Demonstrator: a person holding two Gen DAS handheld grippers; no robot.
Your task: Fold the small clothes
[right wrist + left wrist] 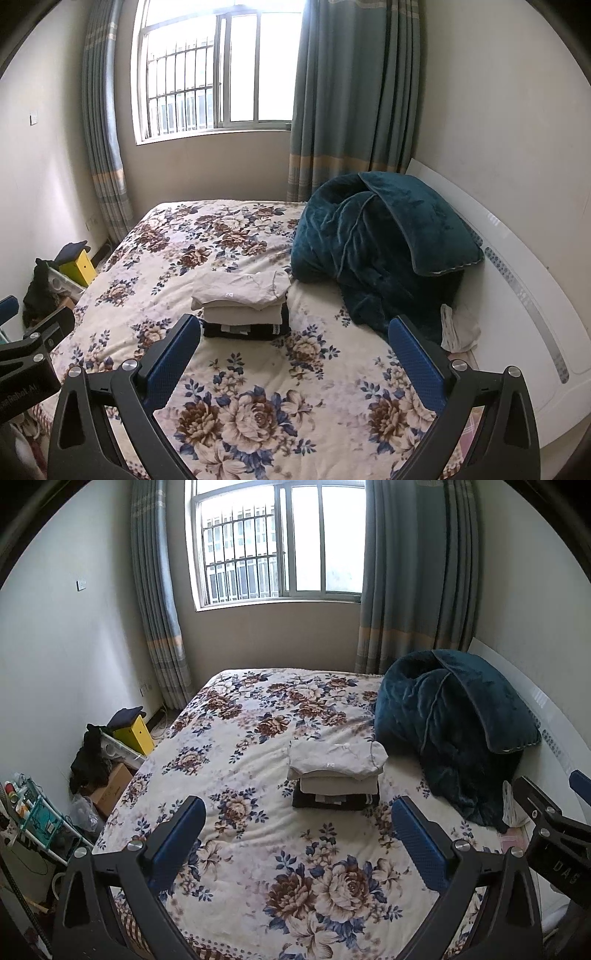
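A stack of folded clothes, pale grey and beige on top and black at the bottom, sits in the middle of the floral bed. It also shows in the right wrist view. My left gripper is open and empty, held above the bed short of the stack. My right gripper is open and empty too, held back from the stack. A small crumpled white garment lies by the headboard, under the blanket's edge; it also shows in the left wrist view.
A bulky teal blanket is heaped at the right against the white headboard. Boxes, a yellow box and dark clothes stand on the floor left of the bed. A window and curtains are behind.
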